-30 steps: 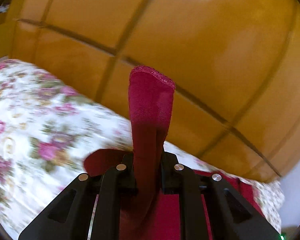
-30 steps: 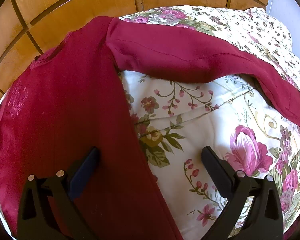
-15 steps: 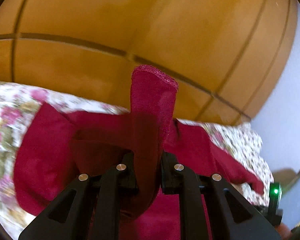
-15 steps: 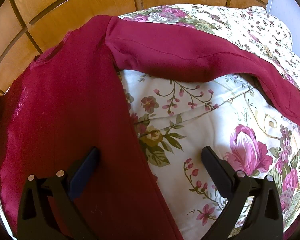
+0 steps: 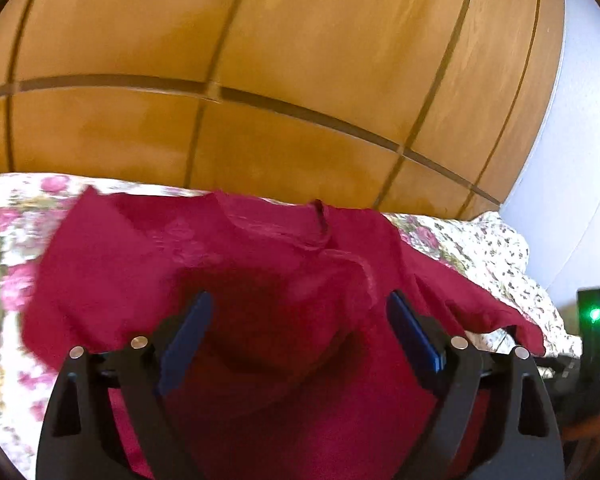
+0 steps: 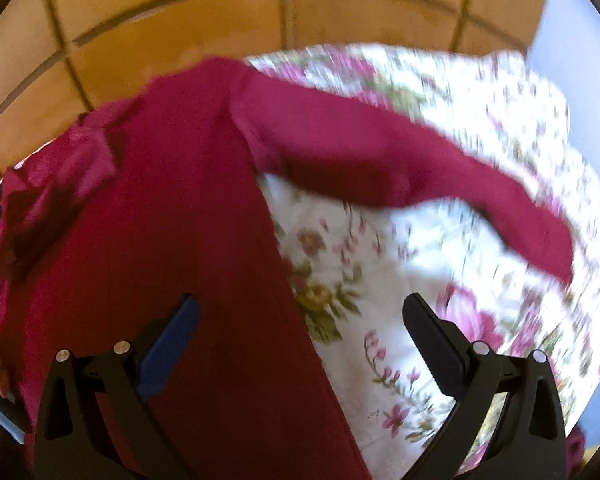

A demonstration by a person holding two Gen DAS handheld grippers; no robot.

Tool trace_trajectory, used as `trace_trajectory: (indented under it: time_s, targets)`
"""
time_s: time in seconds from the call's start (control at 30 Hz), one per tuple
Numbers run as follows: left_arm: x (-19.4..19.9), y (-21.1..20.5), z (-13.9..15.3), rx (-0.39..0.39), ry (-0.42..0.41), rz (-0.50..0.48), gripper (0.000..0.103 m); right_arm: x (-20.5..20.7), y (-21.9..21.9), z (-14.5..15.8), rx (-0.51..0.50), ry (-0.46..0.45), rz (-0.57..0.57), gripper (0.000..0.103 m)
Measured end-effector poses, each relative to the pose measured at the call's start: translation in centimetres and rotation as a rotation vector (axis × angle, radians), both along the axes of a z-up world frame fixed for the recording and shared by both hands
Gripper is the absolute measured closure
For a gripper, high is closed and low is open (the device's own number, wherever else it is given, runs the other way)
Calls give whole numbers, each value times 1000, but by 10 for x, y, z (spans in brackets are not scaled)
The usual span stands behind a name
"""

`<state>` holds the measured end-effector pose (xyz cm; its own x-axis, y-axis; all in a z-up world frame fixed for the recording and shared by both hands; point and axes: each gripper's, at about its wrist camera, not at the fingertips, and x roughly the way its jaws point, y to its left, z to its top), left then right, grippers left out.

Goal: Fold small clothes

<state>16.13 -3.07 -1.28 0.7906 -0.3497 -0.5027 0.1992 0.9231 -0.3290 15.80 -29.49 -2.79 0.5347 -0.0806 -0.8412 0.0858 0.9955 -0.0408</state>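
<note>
A dark red long-sleeved shirt (image 5: 140, 264) lies spread on the flowered bed cover (image 5: 4, 240). My left gripper (image 5: 300, 304) hovers over its chest with the jaws opening wide. One sleeve (image 5: 340, 276) lies crumpled on the shirt's body below the gap, and neither pad touches it. In the right wrist view the shirt's body (image 6: 180, 220) runs down the left. Its other sleeve (image 6: 380, 160) stretches out to the right across the cover (image 6: 380, 280). My right gripper (image 6: 300, 304) is open above the shirt's side edge and holds nothing.
A wooden panelled headboard (image 5: 260, 80) rises right behind the shirt's collar. A pale wall (image 5: 580, 160) stands to the right. A black device with a green light (image 5: 592, 316) sits at the bed's right edge.
My left gripper swung over the shirt, opened and let go of the sleeve, which dropped onto the shirt's chest. The right gripper lifted a little and stayed open.
</note>
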Motion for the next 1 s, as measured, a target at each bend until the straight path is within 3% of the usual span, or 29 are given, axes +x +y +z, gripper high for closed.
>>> trace_trajectory:
  time_s: [0.1, 0.23, 0.33, 0.43, 0.5, 0.57, 0.67, 0.77, 0.83, 0.9, 1.0]
  targets:
    - [-21, 36, 1, 22, -15, 145, 15, -5, 14, 17, 24, -93, 66, 2]
    - [-42, 84, -14, -7, 9, 333, 15, -1, 31, 26, 196, -139, 145, 2]
    - [-48, 118, -33, -70, 115, 464, 15, 12, 41, 19, 334, -111, 154, 5]
    - [-46, 152, -56, -206, 236, 559, 15, 33, 49, 7, 528, -69, 114, 22]
    - [-47, 154, -63, -224, 261, 550, 15, 52, 51, -6, 648, -45, 72, 32]
    - [-46, 147, -61, -184, 253, 531, 14, 66, 56, -16, 705, -27, 53, 36]
    - [-35, 142, -64, -156, 281, 502, 6, 91, 67, -32, 655, 5, 48, 37]
    - [-33, 140, -64, -140, 275, 498, 4, 111, 66, -41, 660, -9, 36, 42]
    - [-33, 137, -65, -137, 271, 499, 4, 119, 67, -39, 673, -33, 55, 55]
    - [-33, 137, -66, -138, 270, 499, 4, 128, 70, -34, 691, -52, 104, 91]
    - [-32, 137, -66, -139, 270, 499, 4, 129, 71, -17, 702, -119, 120, 95]
